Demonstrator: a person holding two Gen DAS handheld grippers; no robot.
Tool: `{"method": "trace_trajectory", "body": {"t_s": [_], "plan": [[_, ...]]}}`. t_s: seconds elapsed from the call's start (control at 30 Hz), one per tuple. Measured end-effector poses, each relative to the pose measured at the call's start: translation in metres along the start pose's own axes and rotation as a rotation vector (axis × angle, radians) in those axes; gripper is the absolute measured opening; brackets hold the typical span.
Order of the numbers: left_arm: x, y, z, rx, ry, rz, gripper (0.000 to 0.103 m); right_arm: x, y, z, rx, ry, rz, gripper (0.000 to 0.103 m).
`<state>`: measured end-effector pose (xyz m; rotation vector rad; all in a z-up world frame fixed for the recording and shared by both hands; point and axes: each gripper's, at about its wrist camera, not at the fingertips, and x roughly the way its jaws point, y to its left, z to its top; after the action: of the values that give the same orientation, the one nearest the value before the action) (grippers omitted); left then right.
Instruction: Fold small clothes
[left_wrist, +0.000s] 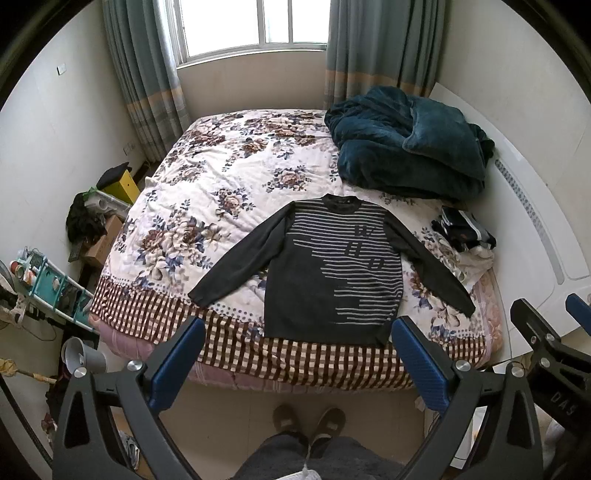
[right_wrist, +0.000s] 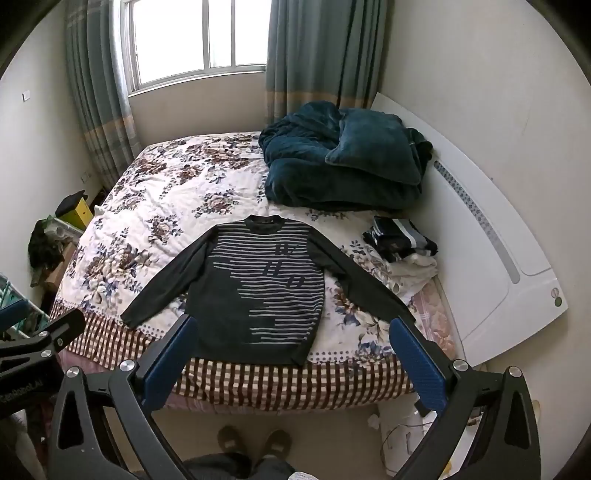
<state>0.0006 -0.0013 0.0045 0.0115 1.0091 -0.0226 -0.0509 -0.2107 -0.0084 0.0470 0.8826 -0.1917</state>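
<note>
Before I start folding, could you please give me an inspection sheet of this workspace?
Surface: bed with floral quilt, checked near edge.
Job's things: striped sweater spread flat, sleeves out; small folded pile beside the headboard.
Clutter: teal blanket heaped at the far corner.
Grippers: left gripper and right gripper open, empty, above the bed's near edge.
Cables: thin cable on the floor.
Surroundings: window, curtains, boxes beside the bed.

Sweater (right_wrist: 258, 288) chest: "W H O". Right gripper (left_wrist: 554, 325) body: "DAS".

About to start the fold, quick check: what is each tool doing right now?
Left tool: open, holding nothing, above the bed's near edge.
Right tool: open, holding nothing, short of the sweater.
</note>
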Motion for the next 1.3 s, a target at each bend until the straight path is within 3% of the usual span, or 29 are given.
{"method": "trace_trajectory", "body": {"t_s": [0.5, 0.6, 1.3], "plan": [[-0.003, -0.005, 0.015, 0.008, -0.004, 0.0, 0.103, 0.001, -0.002, 0.009, 0.008, -0.003, 0.005, 0.103], [-0.005, -0.007, 0.032, 0.009, -0.008, 0.002, 0.103, 0.001, -0.002, 0.009, 0.008, -0.003, 0.006, 0.103], [-0.005, -0.008, 0.037, 0.009, -0.015, 0.001, 0.103, 0.001, -0.002, 0.011, 0.01, -0.006, 0.009, 0.103]]}}
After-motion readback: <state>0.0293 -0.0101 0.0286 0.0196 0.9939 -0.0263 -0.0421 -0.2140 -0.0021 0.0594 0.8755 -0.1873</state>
